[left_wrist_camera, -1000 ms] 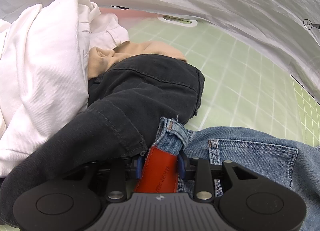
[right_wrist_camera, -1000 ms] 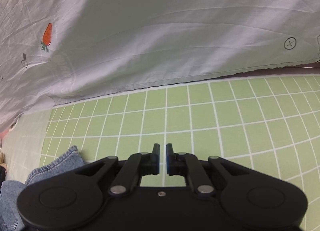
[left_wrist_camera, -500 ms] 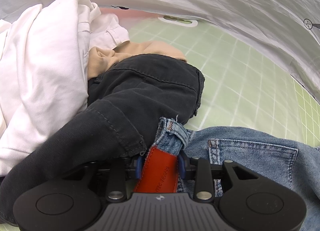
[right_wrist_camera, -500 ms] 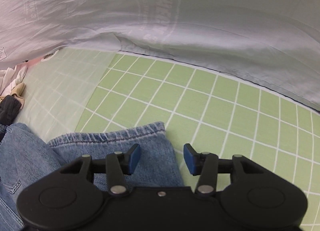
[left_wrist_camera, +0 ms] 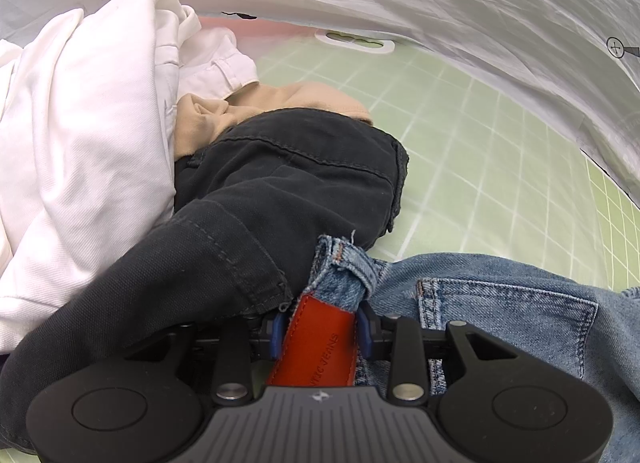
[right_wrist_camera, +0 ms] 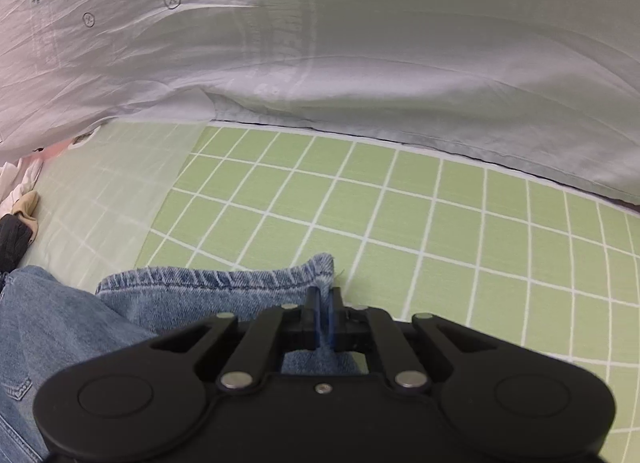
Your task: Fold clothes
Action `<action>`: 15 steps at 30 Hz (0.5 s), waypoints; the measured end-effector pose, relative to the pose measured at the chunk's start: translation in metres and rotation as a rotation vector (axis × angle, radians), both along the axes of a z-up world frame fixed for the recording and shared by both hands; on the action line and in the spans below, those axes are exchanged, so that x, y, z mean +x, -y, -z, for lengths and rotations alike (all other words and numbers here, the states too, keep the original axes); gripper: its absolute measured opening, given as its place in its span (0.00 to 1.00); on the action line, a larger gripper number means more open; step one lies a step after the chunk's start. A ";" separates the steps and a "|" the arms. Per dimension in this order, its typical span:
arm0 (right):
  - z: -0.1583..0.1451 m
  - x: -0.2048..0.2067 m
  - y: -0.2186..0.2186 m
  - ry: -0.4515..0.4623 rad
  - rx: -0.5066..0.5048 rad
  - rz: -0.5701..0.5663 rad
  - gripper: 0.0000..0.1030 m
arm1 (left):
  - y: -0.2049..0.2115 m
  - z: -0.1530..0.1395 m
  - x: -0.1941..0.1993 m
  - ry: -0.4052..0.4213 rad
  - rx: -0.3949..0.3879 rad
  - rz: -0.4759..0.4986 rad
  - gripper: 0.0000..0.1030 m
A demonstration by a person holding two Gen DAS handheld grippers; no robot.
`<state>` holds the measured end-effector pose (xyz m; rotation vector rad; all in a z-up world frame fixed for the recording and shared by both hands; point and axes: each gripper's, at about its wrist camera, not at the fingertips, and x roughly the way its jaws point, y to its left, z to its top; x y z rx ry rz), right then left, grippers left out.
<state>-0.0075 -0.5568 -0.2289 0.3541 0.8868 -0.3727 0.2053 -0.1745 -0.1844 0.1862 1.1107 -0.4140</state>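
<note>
Jaws: left gripper (left_wrist_camera: 319,331) pinching blue jeans (left_wrist_camera: 508,303) at red waistband patch (left_wrist_camera: 318,343); right gripper (right_wrist_camera: 322,309) just closed, pinching hem (right_wrist_camera: 224,277).

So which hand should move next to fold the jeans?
Probably the right. The right gripper is shut on the jeans hem with bare mat ahead. The left gripper pins the waistband against the black trousers, so it can anchor.

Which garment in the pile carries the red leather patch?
The blue jeans: the red patch sits at their waistband, clamped between the jaws of the left gripper. The black trousers, beige garment and white garment show none.
</note>
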 end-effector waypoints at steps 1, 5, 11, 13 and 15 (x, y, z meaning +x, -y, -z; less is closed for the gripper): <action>0.000 -0.006 0.005 0.000 -0.001 0.031 0.03 | 0.000 0.000 0.000 -0.001 0.000 0.001 0.38; 0.002 -0.037 0.031 0.025 0.043 0.191 0.03 | 0.002 0.000 -0.001 -0.001 0.002 0.009 0.41; 0.004 -0.104 0.081 0.115 0.168 0.506 0.03 | 0.005 0.000 -0.002 -0.001 0.005 0.023 0.45; 0.002 -0.123 0.091 0.113 0.147 0.568 0.03 | 0.005 0.000 -0.002 -0.001 0.006 0.023 0.45; -0.003 -0.142 0.098 0.099 0.102 0.610 0.03 | 0.005 0.000 -0.003 -0.001 0.006 0.018 0.45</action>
